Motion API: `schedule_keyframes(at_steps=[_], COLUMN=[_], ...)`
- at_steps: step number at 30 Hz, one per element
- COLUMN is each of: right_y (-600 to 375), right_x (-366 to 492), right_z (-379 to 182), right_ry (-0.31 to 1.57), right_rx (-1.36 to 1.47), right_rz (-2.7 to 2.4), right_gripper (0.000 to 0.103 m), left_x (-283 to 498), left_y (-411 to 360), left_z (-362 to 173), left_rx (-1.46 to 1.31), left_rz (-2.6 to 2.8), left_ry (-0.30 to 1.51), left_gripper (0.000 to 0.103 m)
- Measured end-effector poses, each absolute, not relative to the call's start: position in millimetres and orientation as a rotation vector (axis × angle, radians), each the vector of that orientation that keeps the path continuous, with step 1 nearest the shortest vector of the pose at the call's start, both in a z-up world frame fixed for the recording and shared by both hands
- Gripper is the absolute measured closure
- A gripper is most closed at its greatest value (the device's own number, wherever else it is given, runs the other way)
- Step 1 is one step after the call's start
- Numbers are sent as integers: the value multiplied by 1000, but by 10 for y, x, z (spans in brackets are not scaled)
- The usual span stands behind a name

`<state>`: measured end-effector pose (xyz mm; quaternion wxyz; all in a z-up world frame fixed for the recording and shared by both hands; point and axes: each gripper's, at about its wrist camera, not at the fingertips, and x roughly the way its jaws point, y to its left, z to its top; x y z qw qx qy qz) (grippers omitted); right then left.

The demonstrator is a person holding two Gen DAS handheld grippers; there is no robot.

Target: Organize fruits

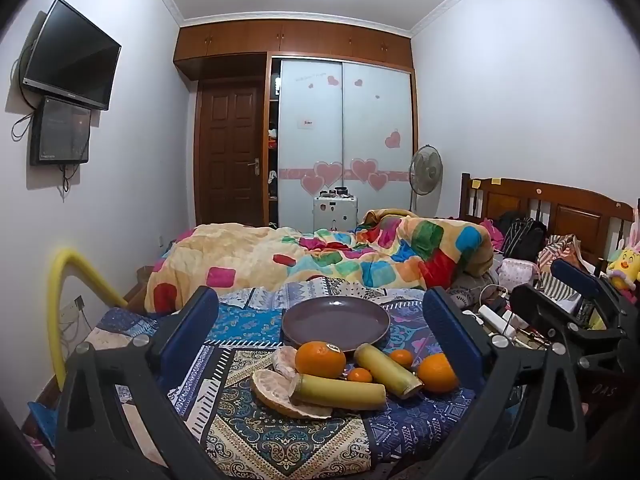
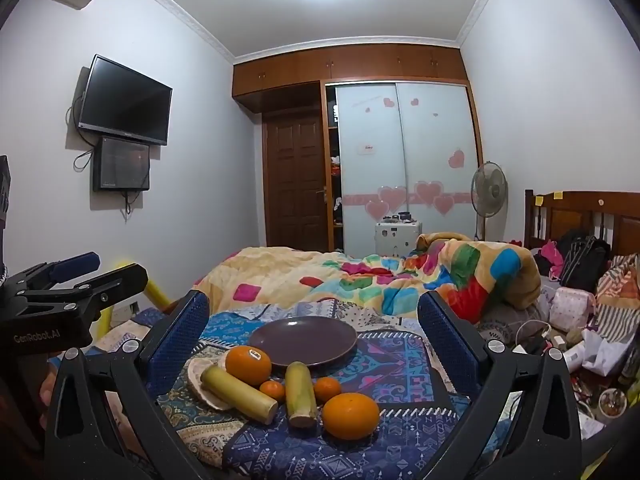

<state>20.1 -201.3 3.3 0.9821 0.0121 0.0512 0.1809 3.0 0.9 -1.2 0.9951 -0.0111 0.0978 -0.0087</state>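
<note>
On the bed's patterned cloth [image 1: 248, 432], ahead of both my tools, the fruits [image 1: 340, 376] lie clustered just before the empty purple plate [image 1: 336, 322]. My left tool [image 1: 320, 320] and right tool [image 2: 314, 324] both stand wide apart, holding nothing, short of the fruit.

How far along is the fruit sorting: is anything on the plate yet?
Nothing done: the purple plate is bare. Nothing in hand: left gripper and right gripper stand open and empty. Left: oranges, sugarcane pieces and pomelo segments lie before the plate.
</note>
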Motion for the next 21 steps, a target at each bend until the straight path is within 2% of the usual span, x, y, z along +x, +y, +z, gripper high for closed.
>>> schedule_keyframes(at_steps=[21], right_y=[-2025], right_x=[204], right_z=[55], right_ry=[105], right_rx=[26], right_rz=[362], right_gripper=[0], left_x=[14], left_y=[16], left_z=[5], left_rx=[-14], left_rz=[-16], left_ry=[191], left_gripper=[0])
